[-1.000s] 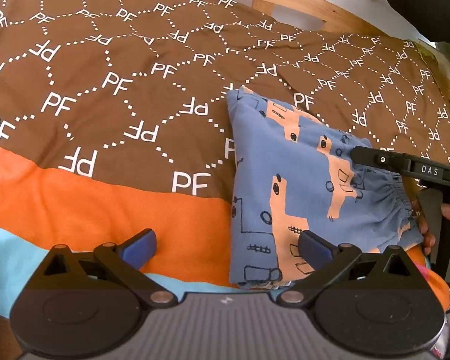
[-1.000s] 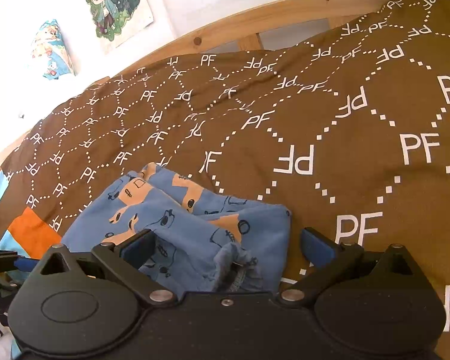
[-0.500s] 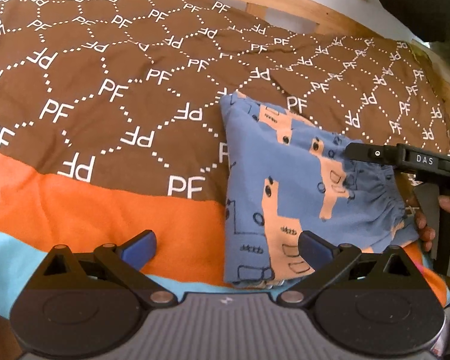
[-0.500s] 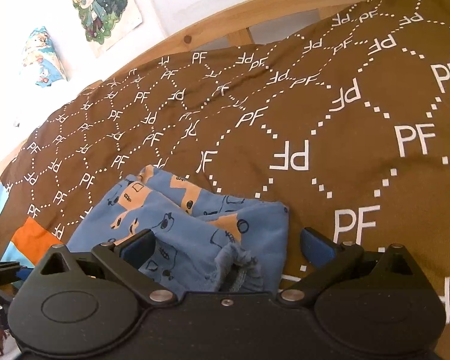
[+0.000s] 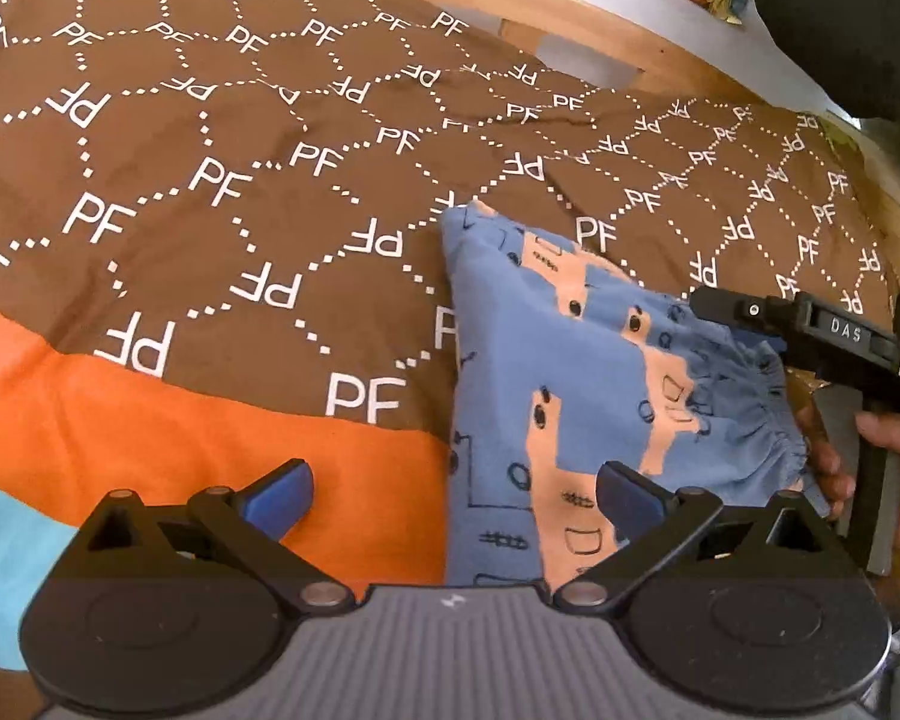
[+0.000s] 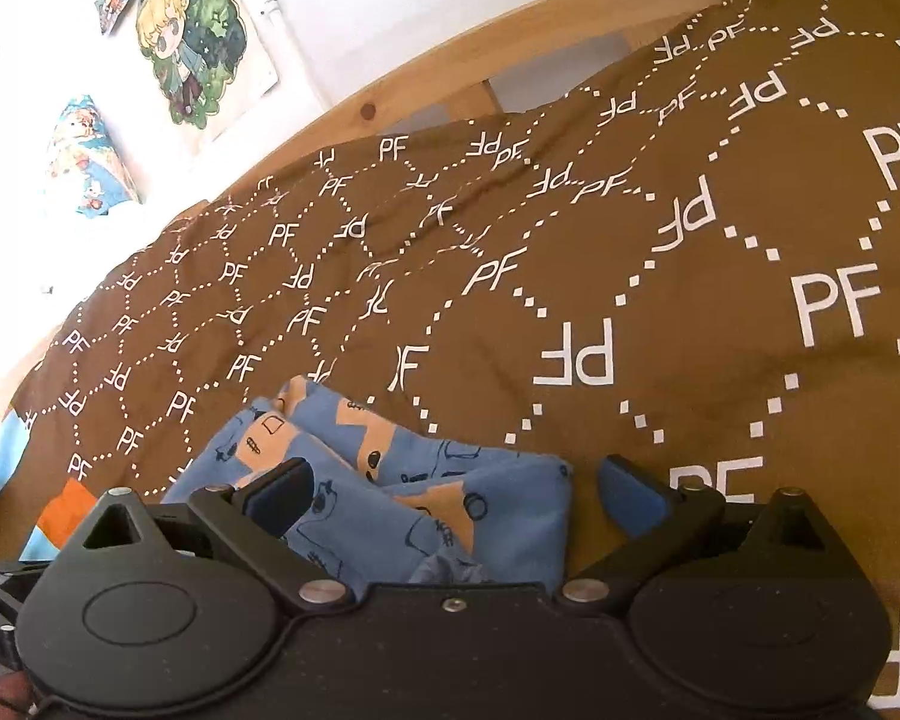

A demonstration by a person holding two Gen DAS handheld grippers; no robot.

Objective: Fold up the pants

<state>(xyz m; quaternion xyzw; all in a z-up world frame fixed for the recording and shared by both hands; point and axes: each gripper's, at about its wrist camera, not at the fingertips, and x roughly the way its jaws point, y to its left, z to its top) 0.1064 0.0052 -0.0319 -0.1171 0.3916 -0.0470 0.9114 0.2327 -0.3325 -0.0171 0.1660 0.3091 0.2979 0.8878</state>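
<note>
Left gripper is hanging with jaws spread wide, empty, over the near edge of the folded pants lying on the brown bedspread. Right gripper is likewise gaping, straddling the bundle's waistband end. Pressing the layers flat and squaring edges would finish it neatly.

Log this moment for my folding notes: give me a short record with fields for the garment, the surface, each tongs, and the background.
garment: blue pants with orange print, folded into a compact stack, gathered waistband toward the right tongs
surface: brown bedspread with white PF lettering, orange and light blue bands at its near edge
left tongs: open, holding nothing, one fingertip over the pants
right tongs: open, pants between the fingers, not clamped
background: wooden bed frame, cartoon posters on the wall
</note>
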